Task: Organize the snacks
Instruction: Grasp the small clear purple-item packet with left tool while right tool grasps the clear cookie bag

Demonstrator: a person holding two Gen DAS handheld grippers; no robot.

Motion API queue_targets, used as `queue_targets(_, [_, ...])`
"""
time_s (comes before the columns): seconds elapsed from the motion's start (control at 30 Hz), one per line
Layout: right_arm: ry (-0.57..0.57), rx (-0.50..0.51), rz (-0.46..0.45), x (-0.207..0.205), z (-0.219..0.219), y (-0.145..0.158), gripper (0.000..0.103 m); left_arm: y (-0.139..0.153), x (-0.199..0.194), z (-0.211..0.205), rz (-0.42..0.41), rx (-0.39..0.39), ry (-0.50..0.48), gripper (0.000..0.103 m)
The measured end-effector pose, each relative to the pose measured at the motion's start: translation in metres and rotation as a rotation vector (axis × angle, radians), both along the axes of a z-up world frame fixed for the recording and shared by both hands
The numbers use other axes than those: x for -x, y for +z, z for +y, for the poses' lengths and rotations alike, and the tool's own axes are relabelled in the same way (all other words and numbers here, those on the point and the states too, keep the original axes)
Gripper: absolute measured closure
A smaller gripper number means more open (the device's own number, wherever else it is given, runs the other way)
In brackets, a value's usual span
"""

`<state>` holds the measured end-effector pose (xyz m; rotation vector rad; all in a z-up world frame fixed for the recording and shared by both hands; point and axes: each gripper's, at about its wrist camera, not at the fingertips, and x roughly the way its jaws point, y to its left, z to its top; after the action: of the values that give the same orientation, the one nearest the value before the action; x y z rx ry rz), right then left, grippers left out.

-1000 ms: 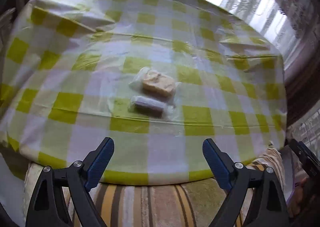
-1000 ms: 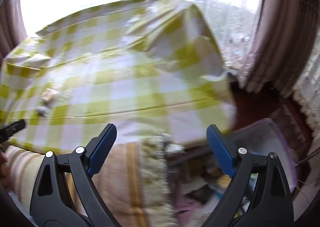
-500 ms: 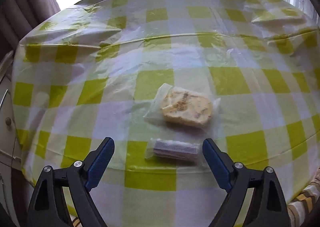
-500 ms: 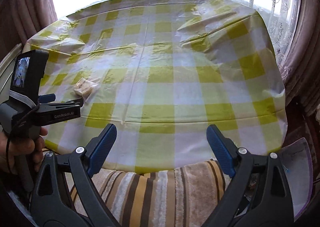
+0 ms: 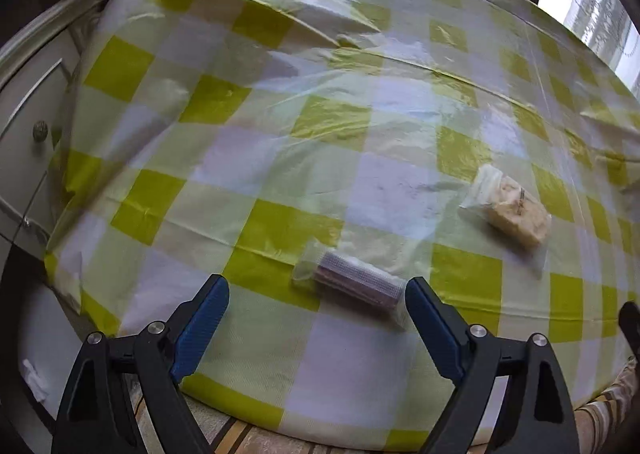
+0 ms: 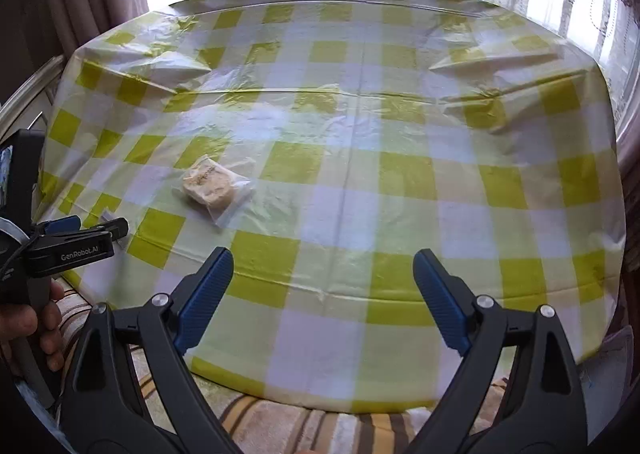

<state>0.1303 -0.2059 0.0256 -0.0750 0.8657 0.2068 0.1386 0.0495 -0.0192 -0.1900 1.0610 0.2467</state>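
Left wrist view: left tongs (image 5: 318,304) spread wide with nothing clamped, poised over the near part of a round table (image 5: 248,157) under a yellow-and-white checked plastic cloth. Dark wafer-like snack in a clear wrapper (image 5: 352,282) lying flat on the cloth between the blue pads (image 5: 200,330), its right end just beside the right-hand pad, contact impossible to tell. Pale cake-like snack in a clear bag (image 5: 512,209) lying farther right, apart from the first. White cabinet with a round knob (image 5: 40,130) at the left edge. Right wrist view: right tongs (image 6: 322,300) equally wide apart and empty, above the near table edge. Pale bagged snack (image 6: 210,185) up and left of them, well apart. Left tongs (image 6: 80,230) at the left edge, gripped by a hand (image 6: 28,330), with only a sliver of the wrapped dark snack showing behind their tips. Striped fabric (image 6: 280,426) below the table rim.
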Motion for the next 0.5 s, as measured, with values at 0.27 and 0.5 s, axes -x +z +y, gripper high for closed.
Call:
queue_targets(0.27, [0.101, 0.055, -0.008, -0.022, 0.045, -0.013, 0.011, 0.001, 0.022, 0.025, -0.056, 0.228, 0.037, 0.025])
queue_targets(0.5, [0.15, 0.088, -0.036, -0.037, 0.066, -0.016, 0.011, 0.002, -0.004, 0.01, -0.075, 0.231, -0.042, 0.04])
